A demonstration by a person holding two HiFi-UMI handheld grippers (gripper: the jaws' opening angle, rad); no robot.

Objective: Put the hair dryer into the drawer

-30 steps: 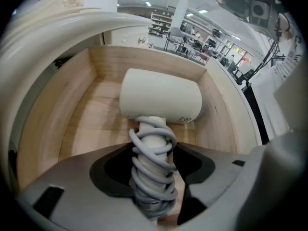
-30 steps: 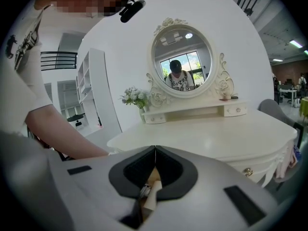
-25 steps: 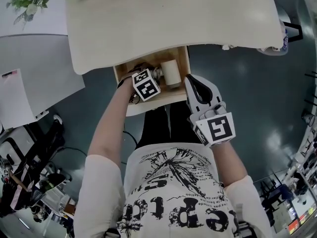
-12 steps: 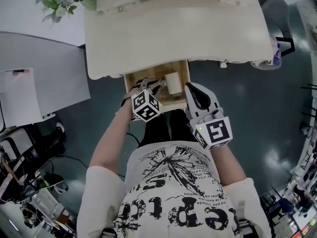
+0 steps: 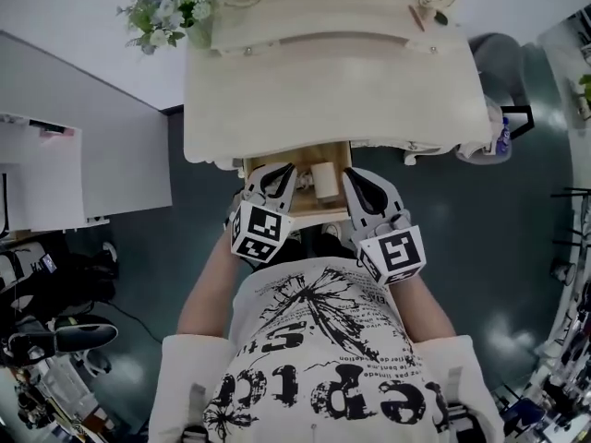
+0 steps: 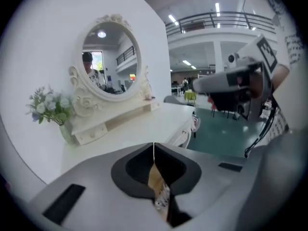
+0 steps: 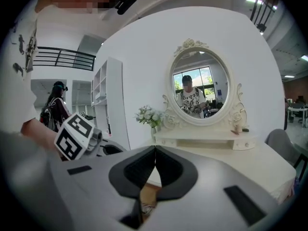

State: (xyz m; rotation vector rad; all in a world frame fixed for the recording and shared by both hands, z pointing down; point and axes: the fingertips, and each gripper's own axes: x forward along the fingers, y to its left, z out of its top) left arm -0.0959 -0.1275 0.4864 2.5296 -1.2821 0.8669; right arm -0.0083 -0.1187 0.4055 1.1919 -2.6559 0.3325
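Cream plastic hair dryer [image 5: 323, 181] lay in the wooden drawer [image 5: 319, 212]: probably light, rigid, slick, best gripped by its handle. Left gripper [image 5: 277, 170] and right gripper [image 5: 356, 174] were clenched, empty.

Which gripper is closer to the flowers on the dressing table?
Left. The left gripper is at the dressing table's front edge, on the side of the flowers; the right gripper is beside it, farther from them.

**Hair dryer [image 5: 323, 181] in open drawer [image 5: 309, 212]**

Side by side over the drawer's front, before a cream dressing table [image 5: 332, 90]: left gripper [image 5: 274, 175], jaws just closing with nothing between, and right gripper [image 5: 362, 185]. Flowers [image 5: 171, 9] at the table's back left.
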